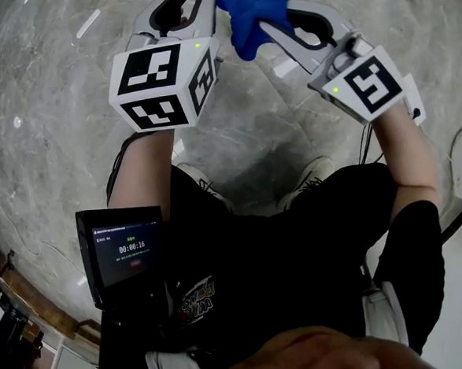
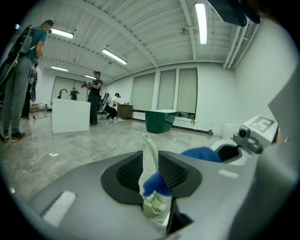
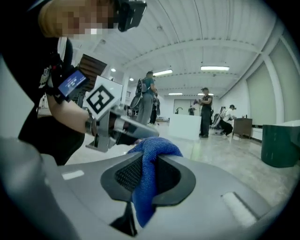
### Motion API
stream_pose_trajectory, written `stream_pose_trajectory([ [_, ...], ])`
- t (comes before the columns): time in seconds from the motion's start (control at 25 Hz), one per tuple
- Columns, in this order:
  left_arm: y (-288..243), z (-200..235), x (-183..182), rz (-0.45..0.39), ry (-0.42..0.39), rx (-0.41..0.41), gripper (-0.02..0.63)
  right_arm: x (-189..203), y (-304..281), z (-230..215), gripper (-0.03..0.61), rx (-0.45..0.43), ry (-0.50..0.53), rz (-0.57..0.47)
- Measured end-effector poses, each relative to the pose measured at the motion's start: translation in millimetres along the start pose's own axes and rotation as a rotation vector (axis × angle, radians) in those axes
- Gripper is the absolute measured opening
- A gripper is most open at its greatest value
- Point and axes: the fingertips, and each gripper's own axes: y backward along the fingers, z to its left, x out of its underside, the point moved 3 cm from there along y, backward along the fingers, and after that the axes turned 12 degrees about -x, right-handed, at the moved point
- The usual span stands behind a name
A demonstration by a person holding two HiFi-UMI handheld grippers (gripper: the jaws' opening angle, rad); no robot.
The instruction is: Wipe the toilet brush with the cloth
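Both grippers are raised in front of me, above a grey marbled floor (image 1: 45, 114), with their tips brought together.

The left gripper (image 2: 151, 168) has its jaws partly apart and closed around the toilet brush (image 2: 150, 145). The brush shows as a slim, pale stem running up and out between the pads, with a thicker ribbed section at the base of the jaws. I judge the grip sits on that thicker part, which would explain why the pads stand wider than the stem. Held out this way, the stem is free for wiping.

The right gripper (image 3: 149, 176) has its jaws nearly together, pinching a fold of the blue cloth (image 3: 154, 147). The cloth bunches over the jaw tips and a tail hangs below. That leaves a soft pad at the tip to press against the brush.

In the left gripper view a bit of cloth lies against the stem, between the pads, so I judge the wipe is under way.
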Motion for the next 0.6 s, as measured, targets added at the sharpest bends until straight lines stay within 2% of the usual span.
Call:
stream_pose_trajectory([
  [0.16,-6,0,6,0.008,-0.037,-0.005,0.103,79,-49,4,0.064,-0.022,-0.169,0.116],
  [0.32,-8,2,21,0.025,-0.089,-0.003,0.103,160,-85,15,0.064,-0.041,-0.308,0.295],
  [0.44,-6,9,26,0.041,-0.075,-0.008,0.103,198,-101,9,0.064,-0.001,-0.384,0.369],
  [0.6,0,13,23,0.044,-0.016,-0.001,0.103,223,-109,0,0.066,0.030,-0.466,0.396],
])
